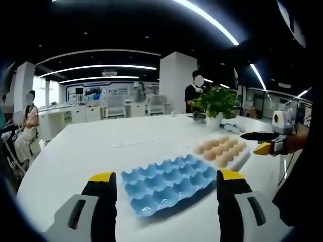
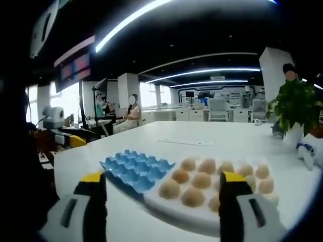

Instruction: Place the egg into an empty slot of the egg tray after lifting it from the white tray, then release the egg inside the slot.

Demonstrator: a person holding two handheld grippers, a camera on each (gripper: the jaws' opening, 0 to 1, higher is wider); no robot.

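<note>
The egg tray (image 1: pixel 169 182) was a blue moulded sheet of rounded cups with scalloped edges; every cup visible was vacant. It lay flat on the smooth white table (image 1: pixel 91 151), its end touching or just beside the white tray (image 2: pixel 174 210). The white tray carried rows of tan, matte eggs (image 2: pixel 194 179) seated in shallow wells.

The left gripper (image 1: pixel 166 177) stood with jaws spread wide, holding nothing, above the near edge of the egg tray. The right gripper (image 2: pixel 161 180) likewise had jaws well apart and empty, near the white tray's front edge. Bare tabletop extended around both trays. A potted plant (image 2: pixel 295 108) stood well apart.
</note>
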